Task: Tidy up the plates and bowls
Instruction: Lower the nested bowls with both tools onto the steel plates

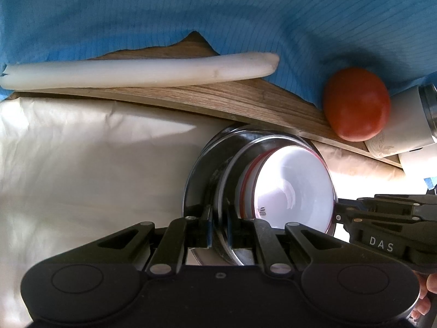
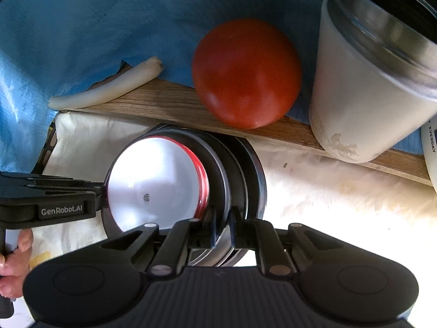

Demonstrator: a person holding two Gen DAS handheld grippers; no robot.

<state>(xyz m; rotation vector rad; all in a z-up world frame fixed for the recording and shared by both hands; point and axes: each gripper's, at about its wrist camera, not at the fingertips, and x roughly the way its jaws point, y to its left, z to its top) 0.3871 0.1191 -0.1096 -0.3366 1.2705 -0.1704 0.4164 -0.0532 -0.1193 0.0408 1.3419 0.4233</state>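
Both grippers are clamping a nested stack of dishes seen almost edge-on, low in the centre of both views. The left gripper [image 1: 220, 228] is holding its jaws narrow on a steel rim of the stack [image 1: 215, 180], pads pressing either side. The right gripper [image 2: 224, 231] is doing the same from the opposite side, jaws narrow on a steel rim [image 2: 237, 175].

Inside the steel dishes a white bowl [image 1: 295, 188] with a red rim is sitting, its inside facing right in the left wrist view and left in the right wrist view.

The stack is hanging over pale crinkled sheeting [image 1: 90, 169], just below a wooden board [image 1: 232, 101] running across mid-frame.

On the board, a tomato [image 2: 245, 73] is lying at centre right, just beside a white jar [image 2: 363, 95] with a metal neck at far right. A long white stalk [image 1: 136, 72] is lying at upper left of the left wrist view. Blue cloth [image 1: 218, 11] is filling the top of both frames.

Fingers [image 2: 16, 246] of a hand are showing at lower left of the right wrist view, gripping the other gripper's handle.
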